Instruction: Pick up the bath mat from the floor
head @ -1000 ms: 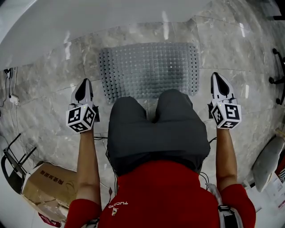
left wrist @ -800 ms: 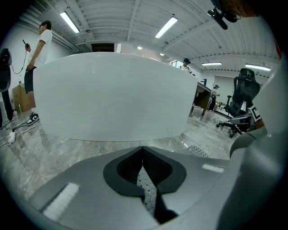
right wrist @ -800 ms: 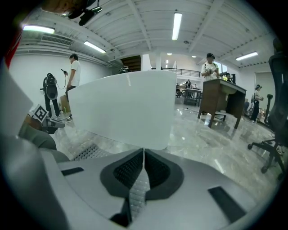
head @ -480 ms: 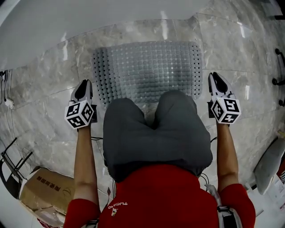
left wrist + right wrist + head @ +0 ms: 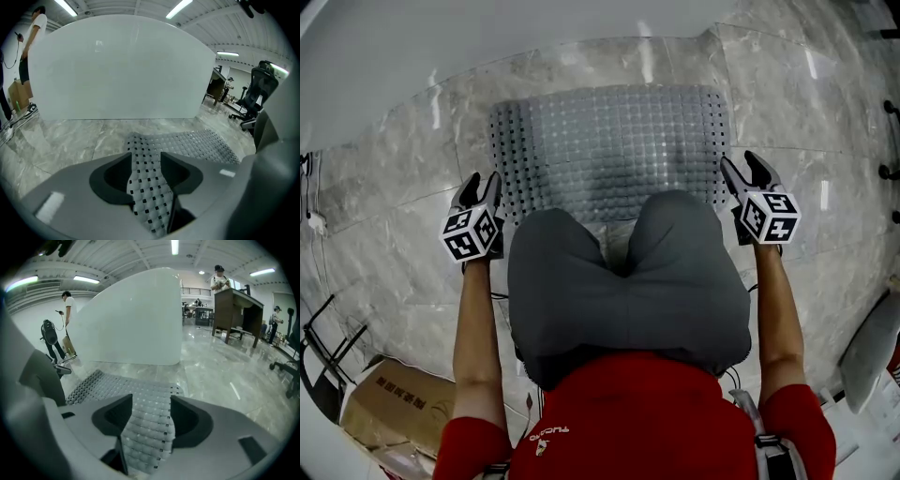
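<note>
Bath mat (image 5: pixel 609 141) ends lie unpinched between my opening jaws, left gripper (image 5: pixel 480 187) and right gripper (image 5: pixel 742 171) flanking it for an even lift.

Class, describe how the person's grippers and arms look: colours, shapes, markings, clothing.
The left gripper and right gripper each have grey pointed jaws, black pads and a white cube of black square markers. Short red sleeves. Jaws are opening, mat between them.

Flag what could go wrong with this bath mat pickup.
Left gripper and right gripper jaws are opening, side edges of the bath mat between them. It lies flat on the marble floor, so jaws may skate over it. Held at two edges only, it could sag or fold.
</note>
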A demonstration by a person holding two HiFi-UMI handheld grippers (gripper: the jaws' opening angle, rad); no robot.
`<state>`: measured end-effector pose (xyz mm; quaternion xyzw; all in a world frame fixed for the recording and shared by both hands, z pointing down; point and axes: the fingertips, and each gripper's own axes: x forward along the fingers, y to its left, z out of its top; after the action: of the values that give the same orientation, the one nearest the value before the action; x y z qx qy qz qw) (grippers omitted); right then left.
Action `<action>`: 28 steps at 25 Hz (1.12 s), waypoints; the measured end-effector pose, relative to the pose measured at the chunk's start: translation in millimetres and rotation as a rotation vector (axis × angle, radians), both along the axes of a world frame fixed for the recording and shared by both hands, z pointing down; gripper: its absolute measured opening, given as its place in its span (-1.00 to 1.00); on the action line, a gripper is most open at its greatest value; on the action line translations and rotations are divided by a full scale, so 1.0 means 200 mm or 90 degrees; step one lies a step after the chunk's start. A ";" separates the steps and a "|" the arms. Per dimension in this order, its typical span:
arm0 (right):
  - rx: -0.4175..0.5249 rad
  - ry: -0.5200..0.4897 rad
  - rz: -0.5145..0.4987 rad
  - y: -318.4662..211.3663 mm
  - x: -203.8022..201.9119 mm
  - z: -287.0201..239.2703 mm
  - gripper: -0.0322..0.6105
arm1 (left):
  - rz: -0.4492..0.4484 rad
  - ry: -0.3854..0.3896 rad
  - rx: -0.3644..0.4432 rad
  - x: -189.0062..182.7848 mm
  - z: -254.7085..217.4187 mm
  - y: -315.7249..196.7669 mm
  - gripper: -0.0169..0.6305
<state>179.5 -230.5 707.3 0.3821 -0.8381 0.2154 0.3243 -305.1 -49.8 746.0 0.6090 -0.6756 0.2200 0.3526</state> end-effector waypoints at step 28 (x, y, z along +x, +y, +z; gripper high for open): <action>-0.253 0.076 0.076 0.00 0.30 0.89 0.05 | 0.020 0.144 -0.230 0.09 0.65 0.08 0.34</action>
<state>239.0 -230.6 885.7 0.3716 -0.7344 0.3720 0.4292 -286.5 -33.3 876.7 0.5671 -0.5717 0.2736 0.5260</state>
